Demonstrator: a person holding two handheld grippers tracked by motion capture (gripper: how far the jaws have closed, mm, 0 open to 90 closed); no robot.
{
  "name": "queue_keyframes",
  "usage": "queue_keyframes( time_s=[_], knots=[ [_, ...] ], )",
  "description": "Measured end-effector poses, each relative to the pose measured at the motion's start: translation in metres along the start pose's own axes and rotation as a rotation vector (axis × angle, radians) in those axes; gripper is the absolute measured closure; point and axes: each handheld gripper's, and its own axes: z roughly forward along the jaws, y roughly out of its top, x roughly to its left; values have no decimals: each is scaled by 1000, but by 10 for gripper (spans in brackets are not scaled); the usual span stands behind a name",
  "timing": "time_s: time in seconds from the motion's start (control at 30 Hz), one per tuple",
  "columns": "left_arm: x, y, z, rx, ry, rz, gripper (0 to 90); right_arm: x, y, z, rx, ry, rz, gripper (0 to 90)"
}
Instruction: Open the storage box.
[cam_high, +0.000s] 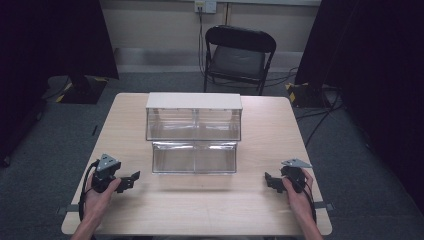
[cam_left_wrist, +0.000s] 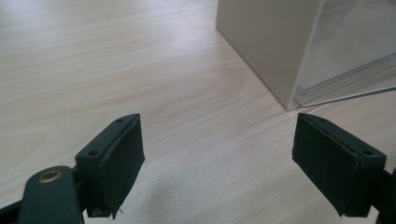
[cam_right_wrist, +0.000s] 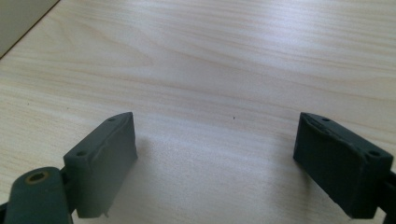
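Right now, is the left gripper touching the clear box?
Apart. The high view shows bare table between the left gripper and the clear box; the left gripper view shows open jaws holding nothing.

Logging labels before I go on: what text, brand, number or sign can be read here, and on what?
None readable: no text on the clear two-tier bin, its white top, the table, the left gripper or the right gripper.

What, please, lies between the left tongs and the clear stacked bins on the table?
Bare tabletop alone: in the high view, nothing lies between the left tongs and the clear stacked bins.
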Motion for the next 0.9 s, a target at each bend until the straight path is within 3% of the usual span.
queue_keyframes(
  time_s=[0.5, 0.63, 0.9],
  knots=[
    [-24, 6, -9, -56, -134, 40, 159, 0, 0, 0, 0, 1, 0, 124],
    [-32, 7, -4, -44, -155, 64, 158, 0, 0, 0, 0, 1, 0, 124],
    [-41, 8, 7, -22, -158, 78, 158, 0, 0, 0, 0, 1, 0, 124]
  ],
)
